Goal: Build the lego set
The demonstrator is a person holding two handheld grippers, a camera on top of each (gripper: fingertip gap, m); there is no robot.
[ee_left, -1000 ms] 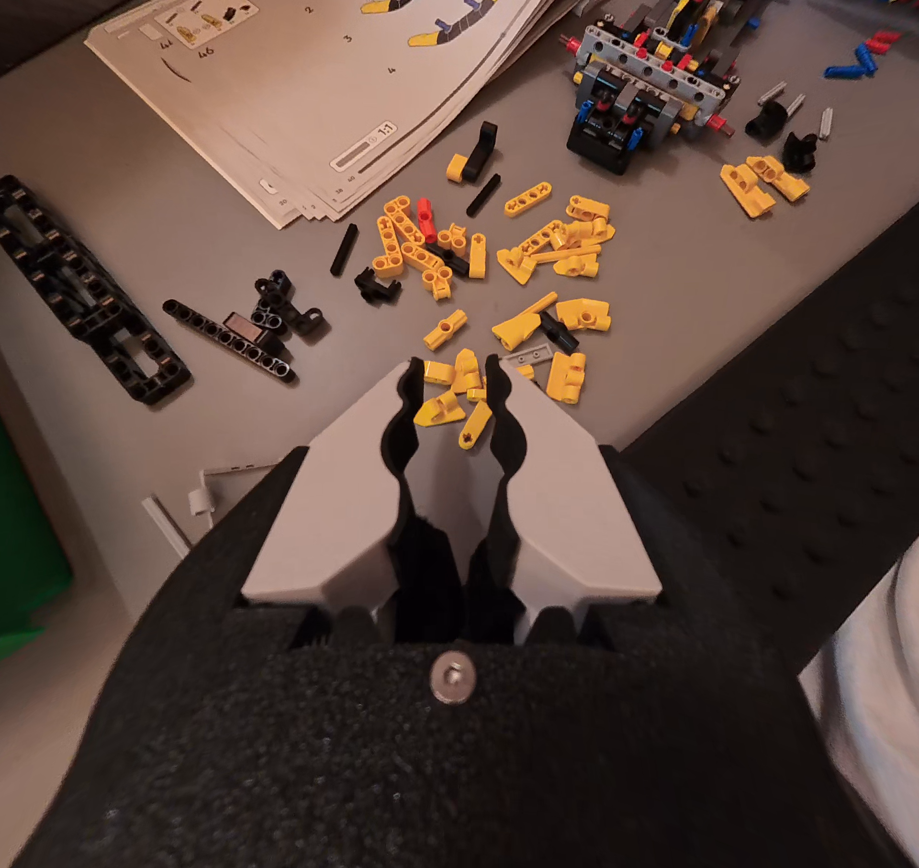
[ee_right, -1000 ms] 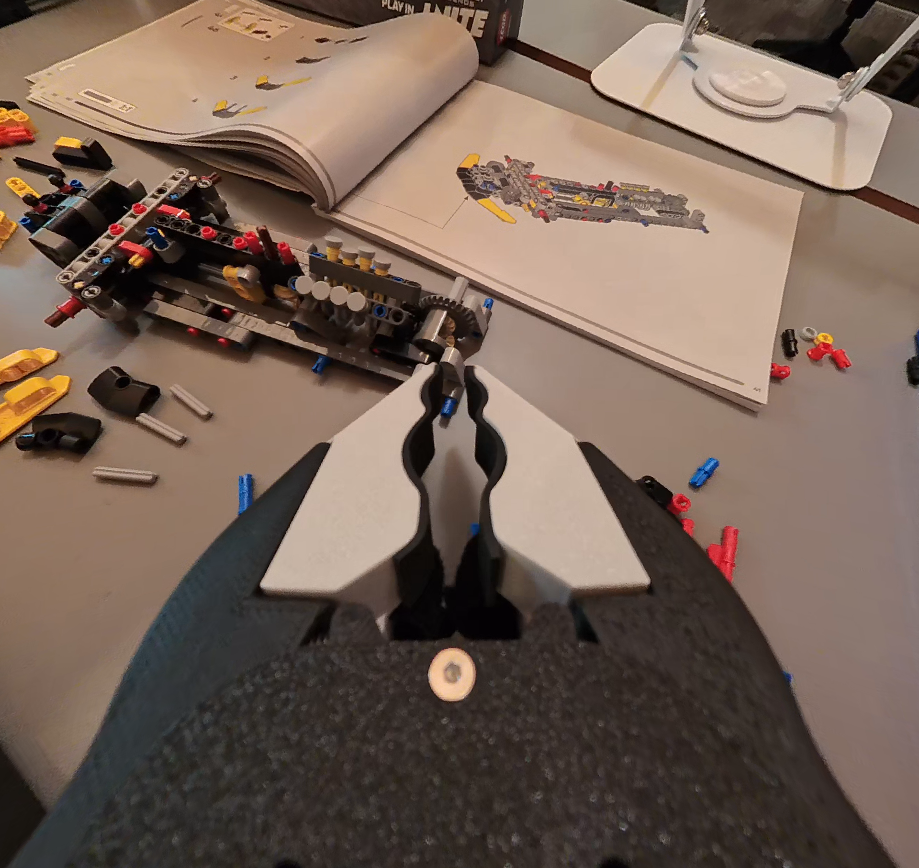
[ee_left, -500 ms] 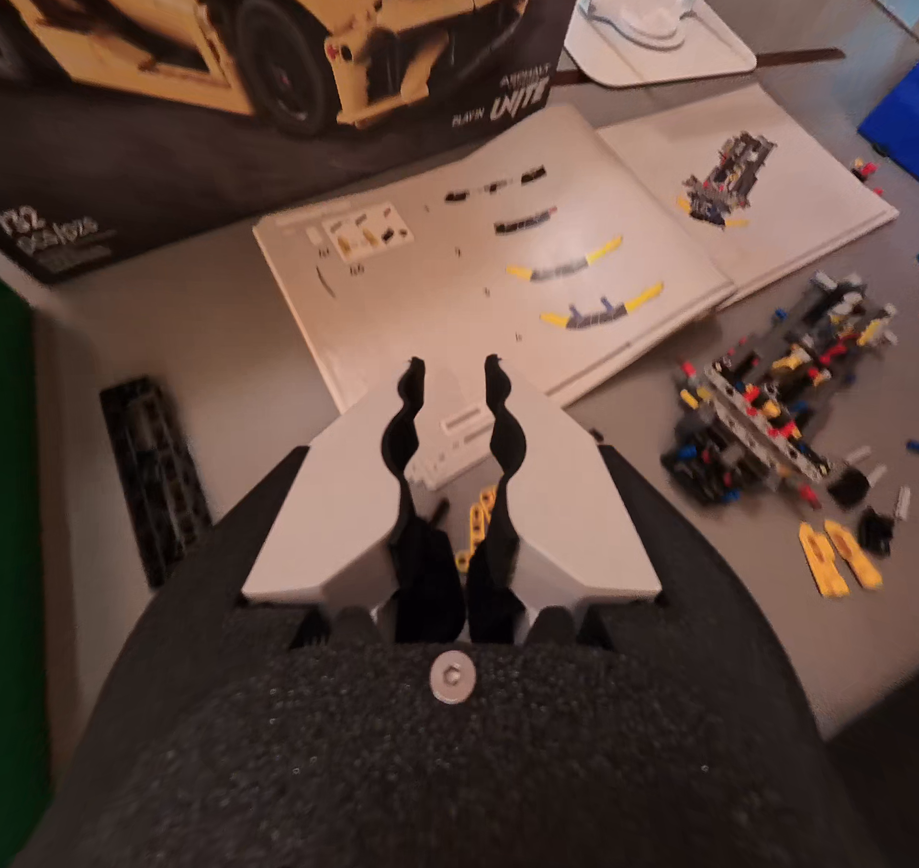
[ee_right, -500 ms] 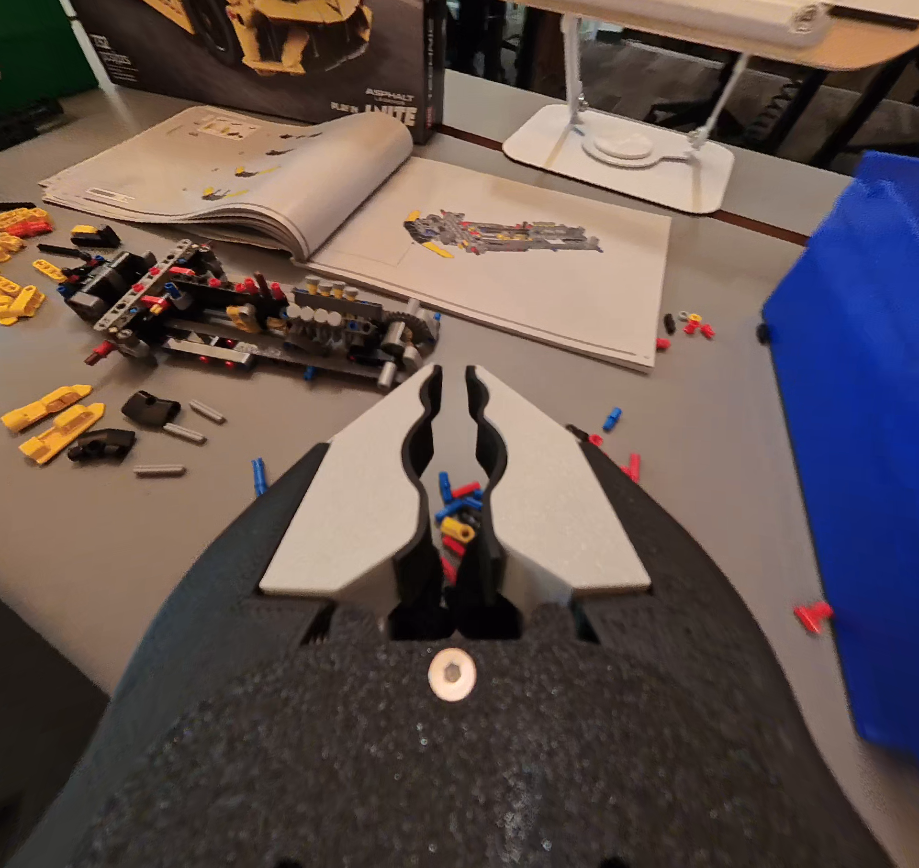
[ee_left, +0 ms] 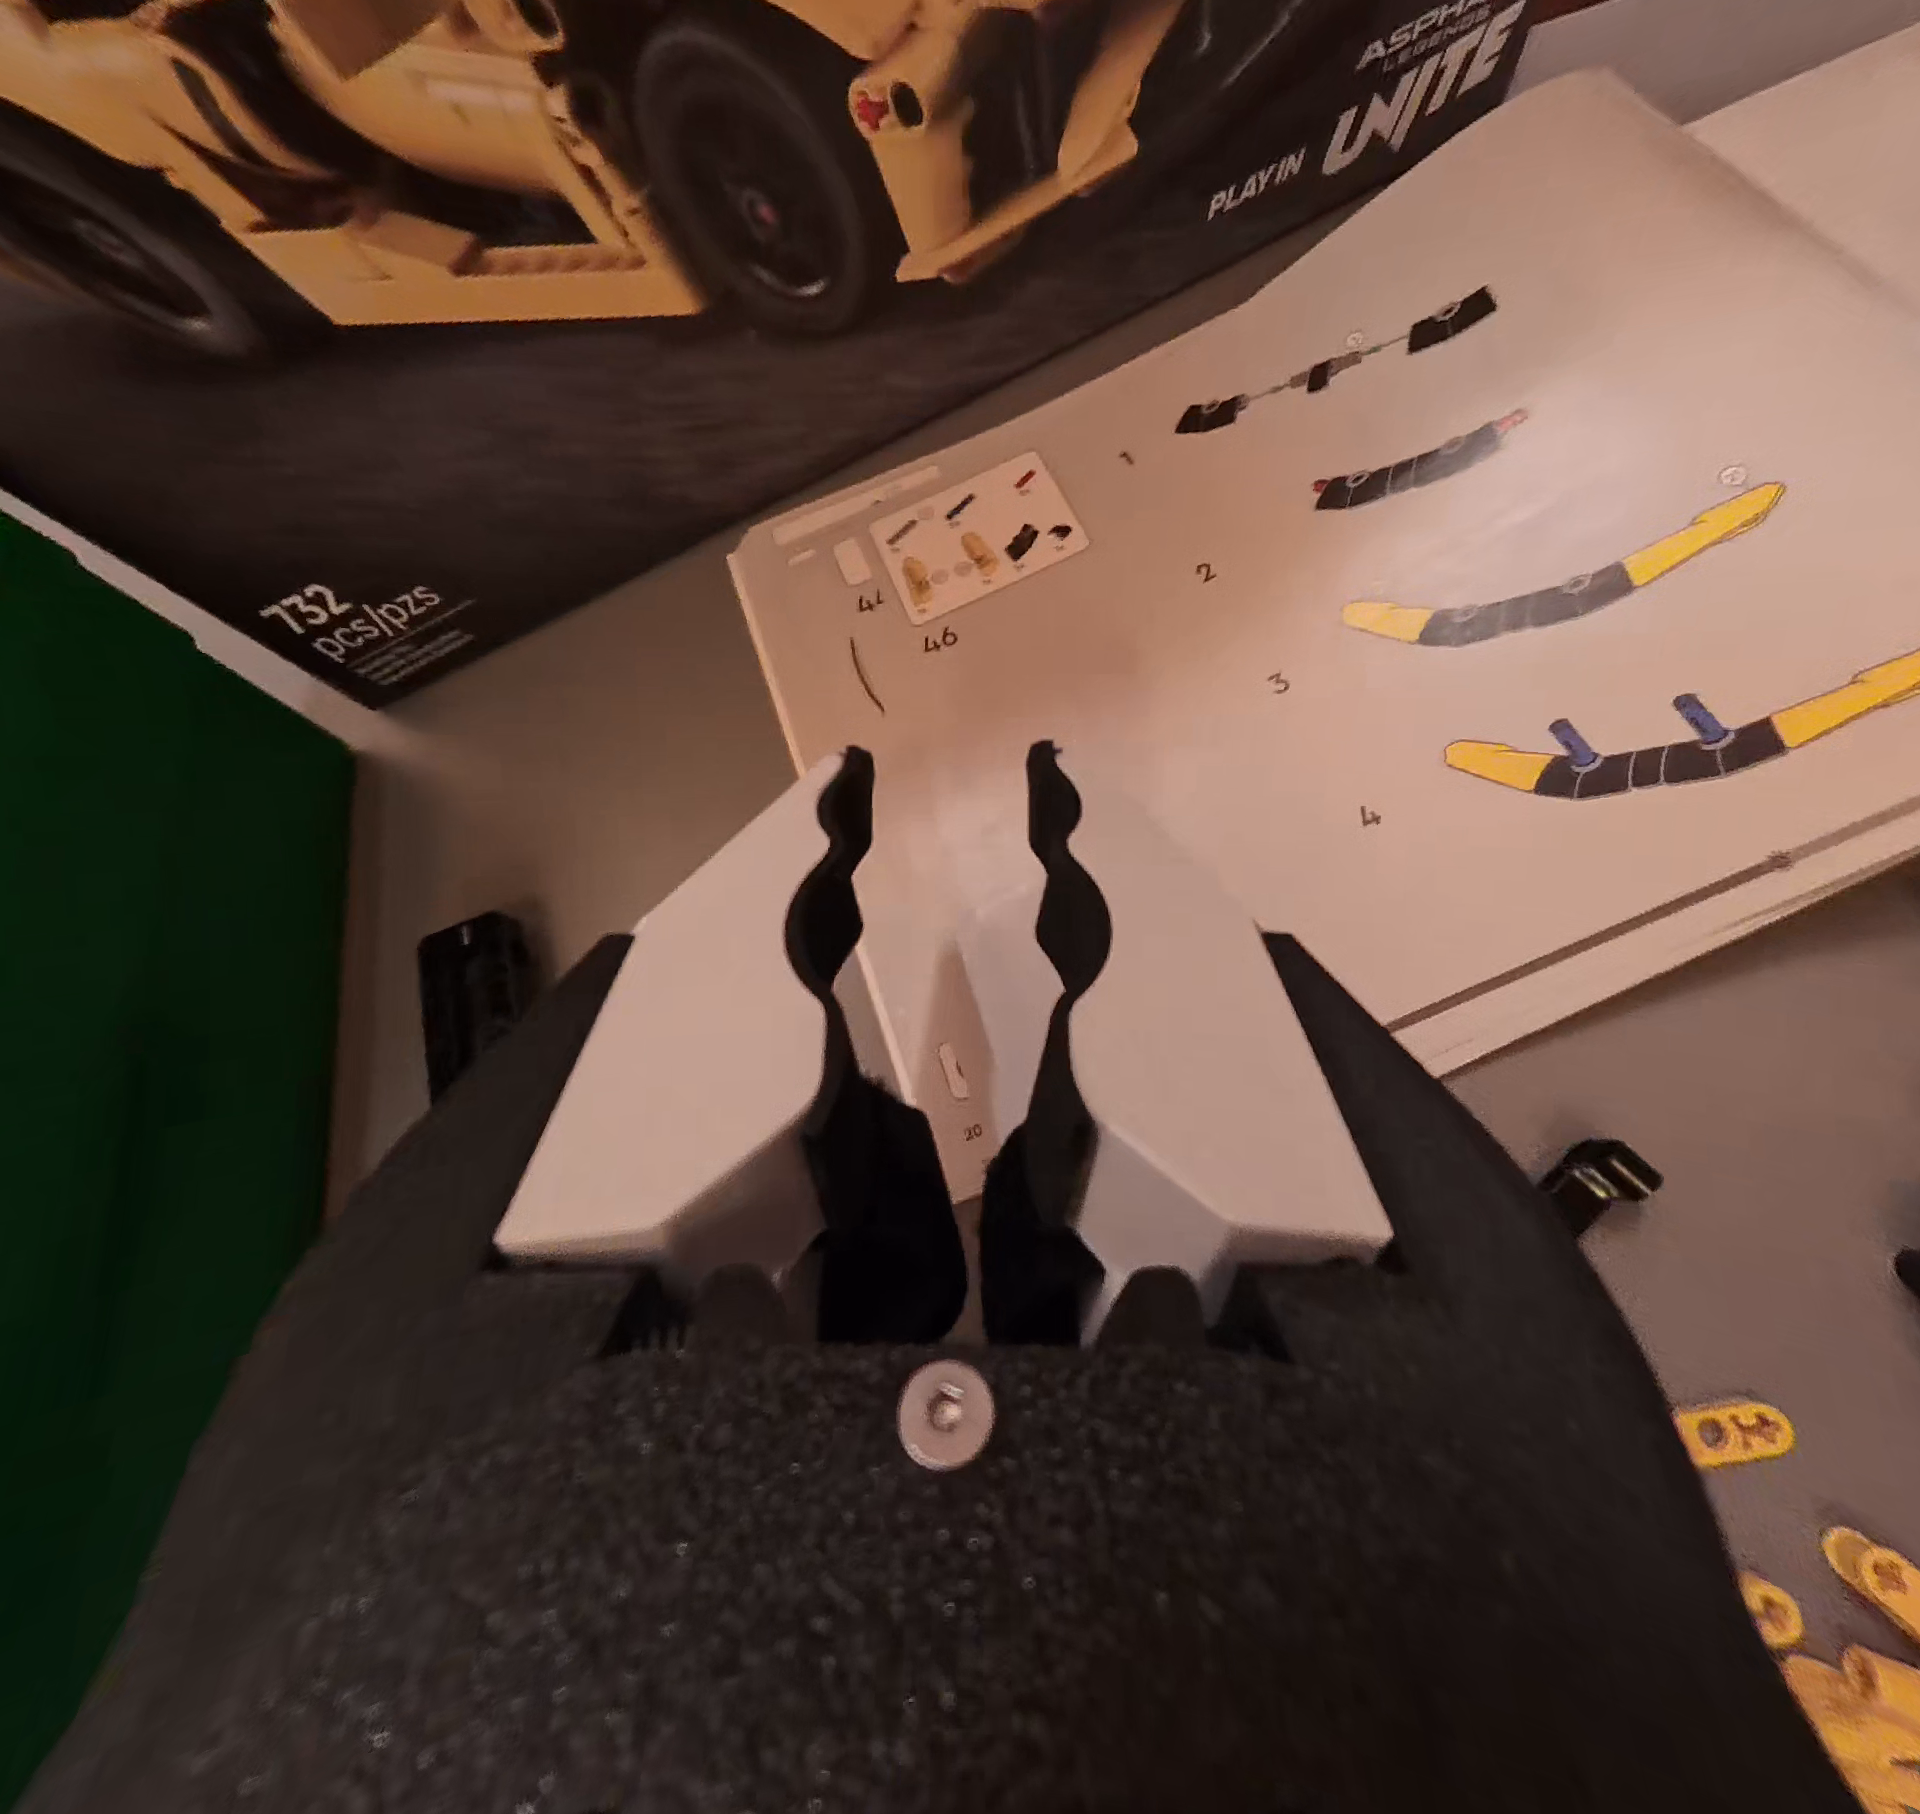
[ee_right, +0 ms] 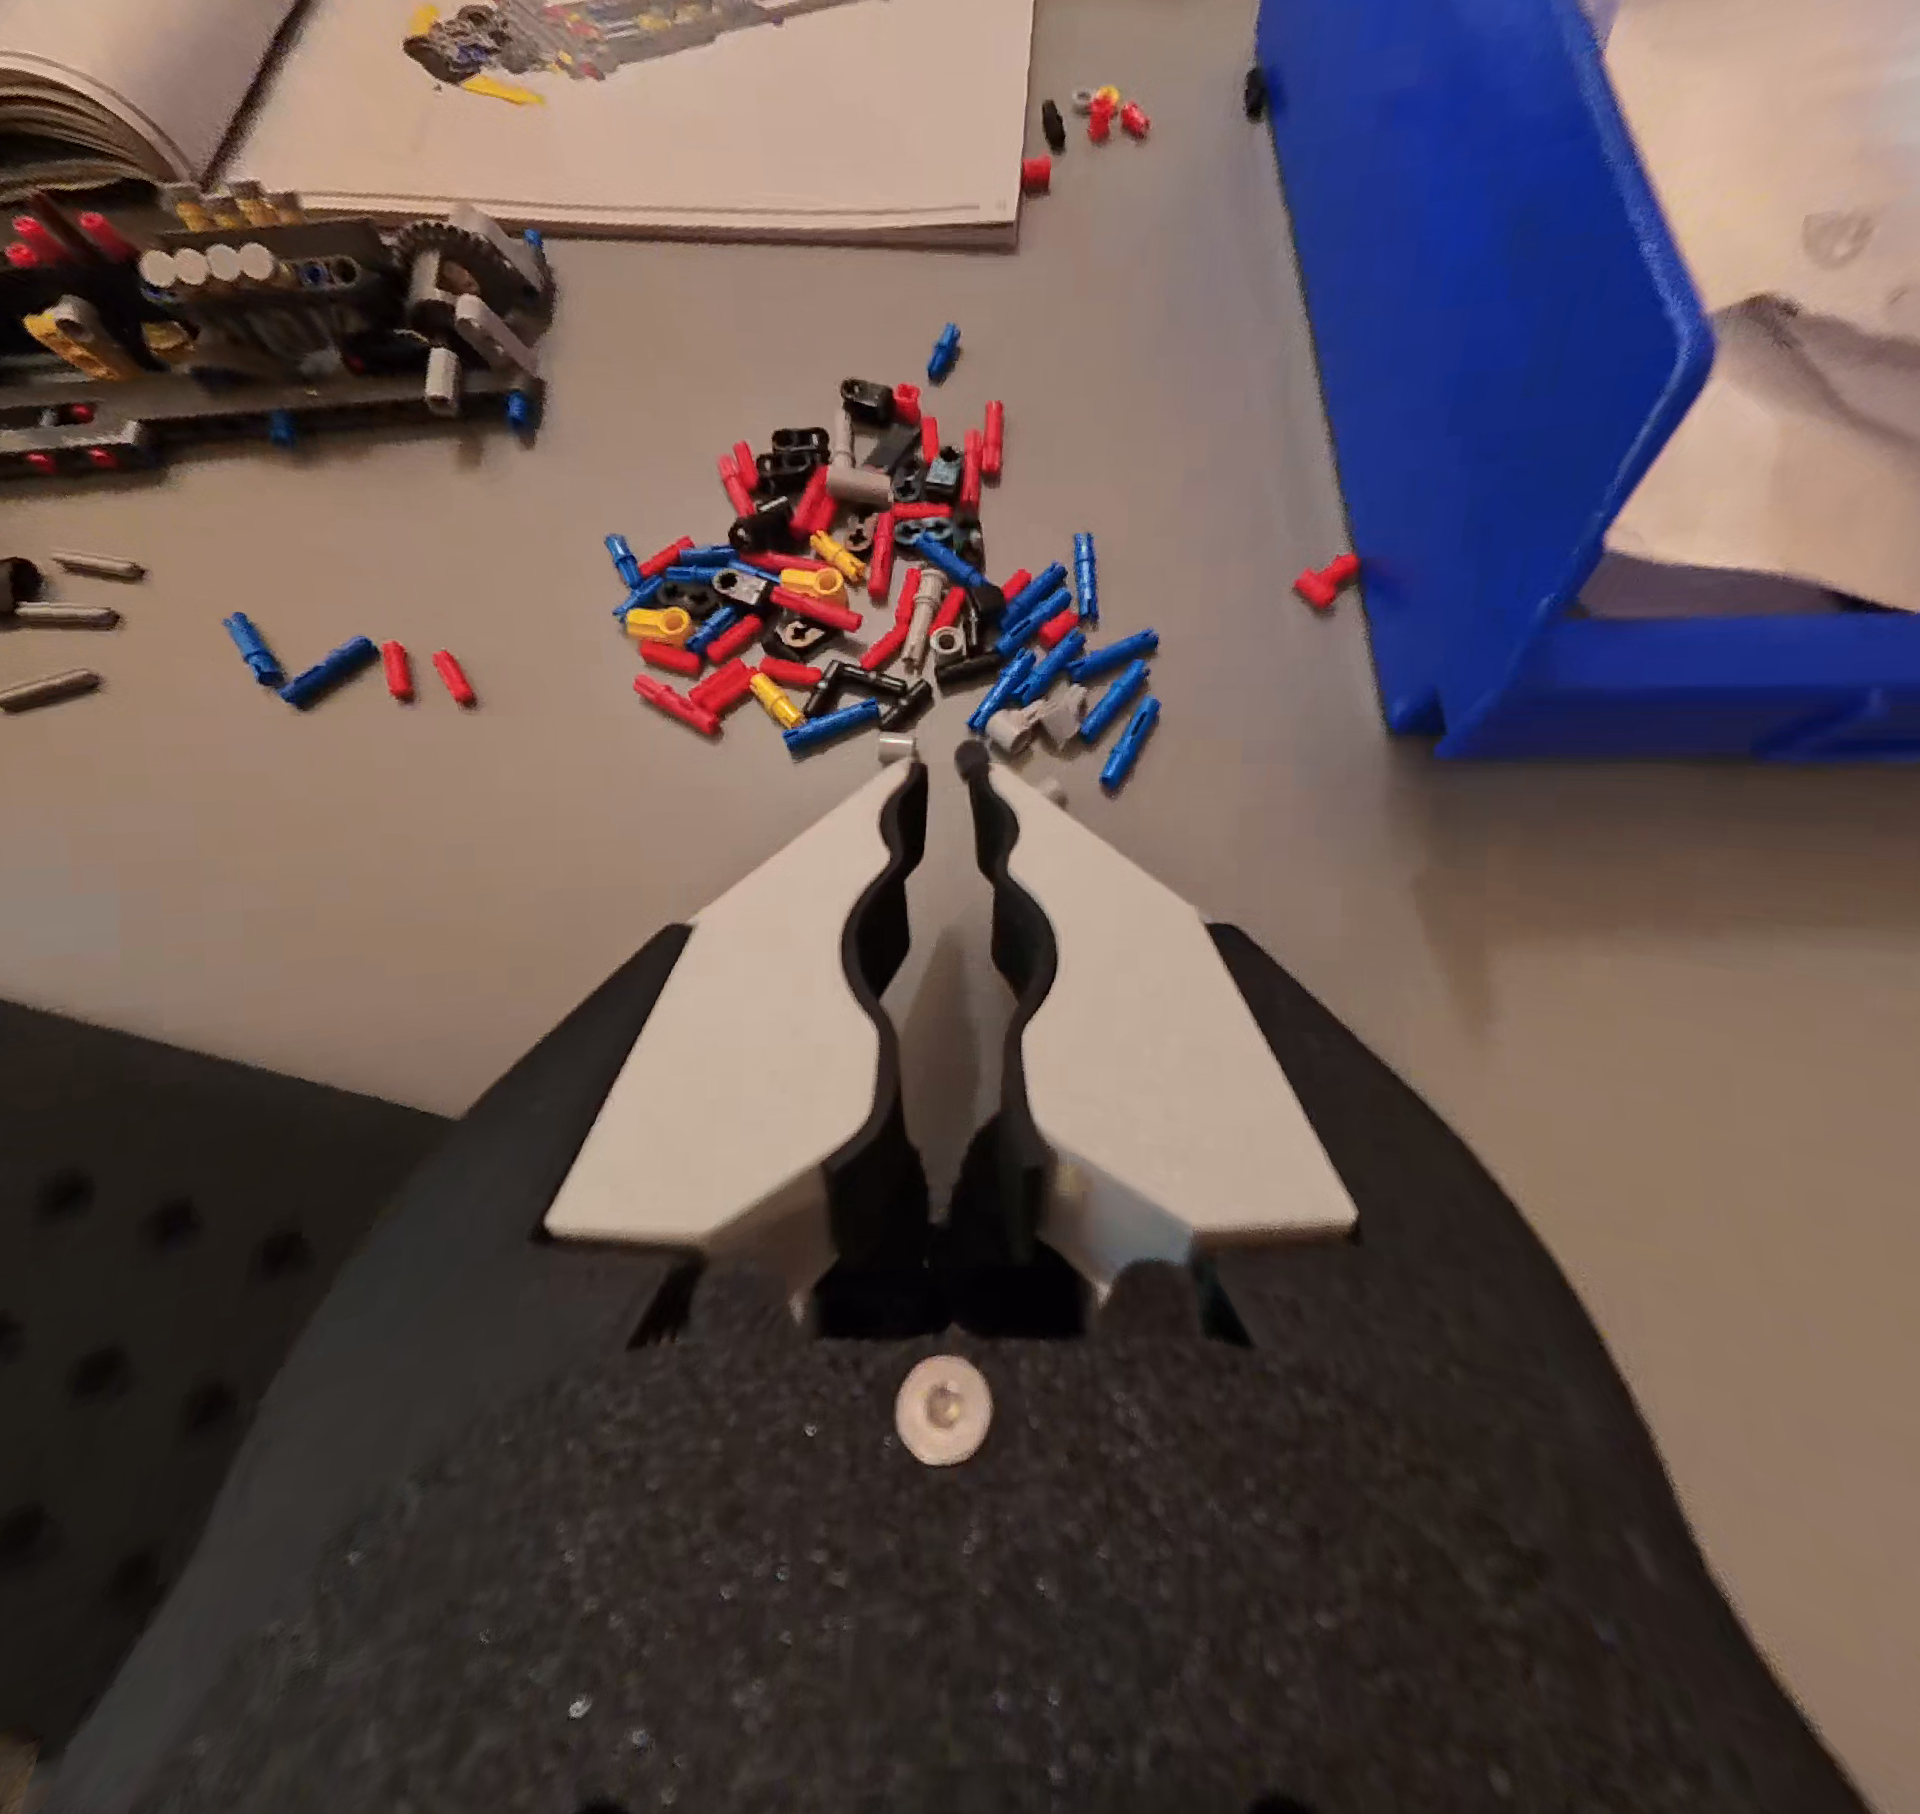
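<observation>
In the left wrist view, my left gripper (ee_left: 945, 756) is open and empty, held over the near corner of the open instruction booklet (ee_left: 1455, 569). Yellow lego pieces (ee_left: 1860, 1598) lie at the lower right. In the right wrist view, my right gripper (ee_right: 943, 765) is shut to a narrow slit and holds nothing. Its tips hover just short of a pile of small blue, red, black and yellow pins and connectors (ee_right: 873, 580). The part-built chassis (ee_right: 260, 330) with a grey gear lies at the left, below the booklet (ee_right: 675, 81).
The set's box (ee_left: 623, 154) stands behind the booklet, with a green object (ee_left: 135, 933) at the left. A black beam frame (ee_left: 468, 985) lies left of my left gripper. A blue bin (ee_right: 1475, 310) stands right of the pile. Grey axles (ee_right: 62, 611) lie at the left, above a black perforated mat (ee_right: 156, 1245). Spacing between my two grippers at the tips: around 55 cm. My left tips are roughly 15 cm from the green object (ee_left: 135, 933).
My left gripper has lifted off the yellow pieces and swung up to the booklet and box. My right gripper has pulled back from the chassis and now points down at the pin pile.
</observation>
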